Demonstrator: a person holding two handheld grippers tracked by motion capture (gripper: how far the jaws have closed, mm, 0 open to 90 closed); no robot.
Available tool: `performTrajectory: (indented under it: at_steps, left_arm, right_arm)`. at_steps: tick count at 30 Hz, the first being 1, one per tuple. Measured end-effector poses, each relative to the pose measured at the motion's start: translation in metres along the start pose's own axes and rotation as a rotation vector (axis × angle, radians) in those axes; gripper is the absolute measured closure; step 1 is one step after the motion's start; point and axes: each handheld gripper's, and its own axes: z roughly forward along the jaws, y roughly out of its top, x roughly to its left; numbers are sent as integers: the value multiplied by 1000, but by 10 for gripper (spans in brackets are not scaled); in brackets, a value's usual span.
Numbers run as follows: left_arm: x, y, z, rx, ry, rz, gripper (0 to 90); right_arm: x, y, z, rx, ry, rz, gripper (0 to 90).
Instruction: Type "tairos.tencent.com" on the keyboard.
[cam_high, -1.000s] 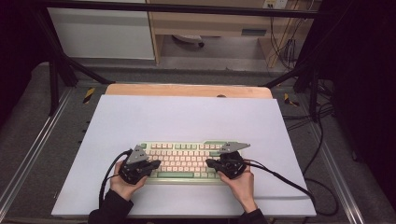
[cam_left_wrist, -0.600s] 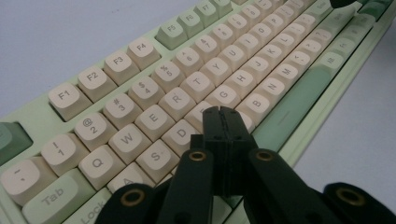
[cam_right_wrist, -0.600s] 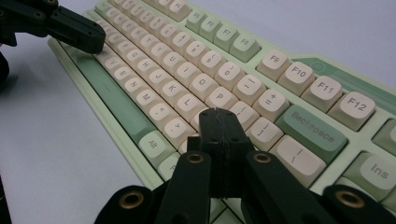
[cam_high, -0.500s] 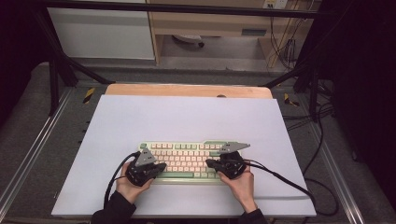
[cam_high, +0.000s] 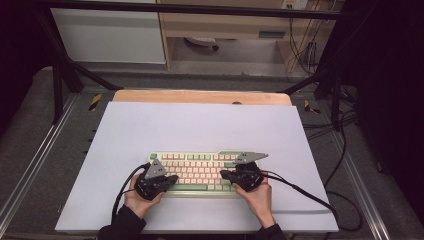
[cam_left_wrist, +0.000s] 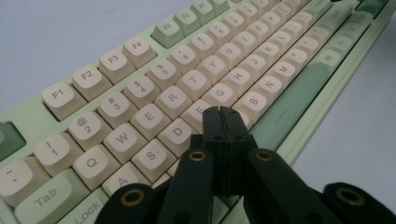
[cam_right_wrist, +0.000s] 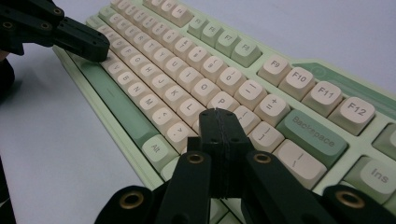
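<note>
We see a keyboard lying flat near the front edge of a white mat on the bench, its long side running left to right. It is pale green with cream keys and a darker green space bar. Our left gripper sits over the keyboard's left end, fingers pressed together with nothing between them; in the left gripper view the closed tips hover over the letter keys around F and G, close above the caps, though we cannot tell whether they touch. Our right gripper sits over the right end, fingers likewise together and empty; in the right gripper view the tips hang above the keys near P and the brackets, left of Backspace. No container stands on the mat.
</note>
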Motion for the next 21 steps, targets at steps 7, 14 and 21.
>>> performTrajectory:
  at_steps: [7,14,21]
  left_arm:
    - [5,-1,-9,-17,5,-13,900]
    - [10,-5,-16,-21,12,-20,900]
    - [17,-9,-23,-28,22,-36,900]
  right_arm:
    - [3,4,3,-2,5,-2,900]
    - [7,9,9,2,4,-6,900]
    - [8,12,13,5,2,2,900]
